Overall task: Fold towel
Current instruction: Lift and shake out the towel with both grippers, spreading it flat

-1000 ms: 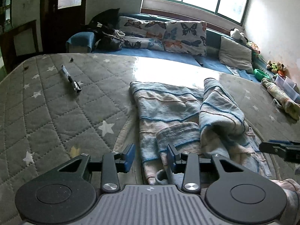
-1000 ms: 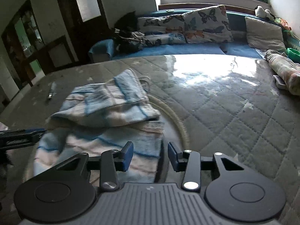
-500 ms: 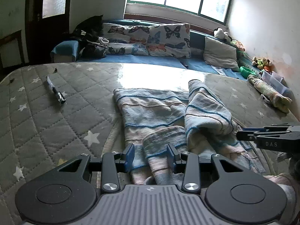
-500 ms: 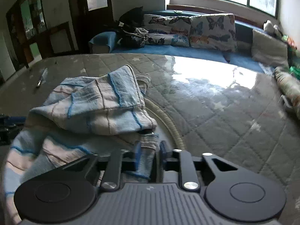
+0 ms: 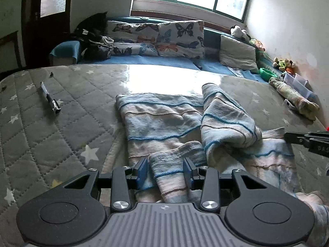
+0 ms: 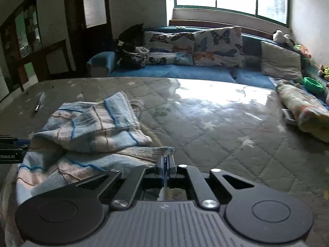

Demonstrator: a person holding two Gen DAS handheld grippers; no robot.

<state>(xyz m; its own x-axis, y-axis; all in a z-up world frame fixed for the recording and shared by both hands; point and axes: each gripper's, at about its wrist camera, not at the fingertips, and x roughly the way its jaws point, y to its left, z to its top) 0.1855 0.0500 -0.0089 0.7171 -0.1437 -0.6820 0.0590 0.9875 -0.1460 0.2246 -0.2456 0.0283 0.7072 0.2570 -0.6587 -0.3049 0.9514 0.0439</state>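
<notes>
The right gripper point(image 6: 165, 160) has its jaws pressed together on a thin edge of the towel point(image 5: 164, 121), near the corner that lies closest to the right wrist camera; a sliver of cloth shows between the blue pads. The left gripper point(image 5: 165, 170) has its jaws spread apart, one on each side of a raised fold at the towel's near edge; the cloth sits in the gap, but the pads do not press it. The striped blue-and-white towel lies on the grey quilted mattress point(image 5: 61, 135), partly spread and partly bunched: one end is turned back over the middle in a loose hump, and the near edge is rumpled. No neat, aligned fold is visible, so the towel does not yet lie as the task requires. Judged from this layout, the work stands at a gripping stage: one corner is secured, and the opposite near portion sits between the left jaws without being clamped. Flattening the hump and bringing the edges together squarely appear to remain. Farther out, a pen point(image 5: 50, 100) lies on the mattress well apart from the towel, and butterfly cushions point(image 5: 181, 39) line the sofa below the window.
</notes>
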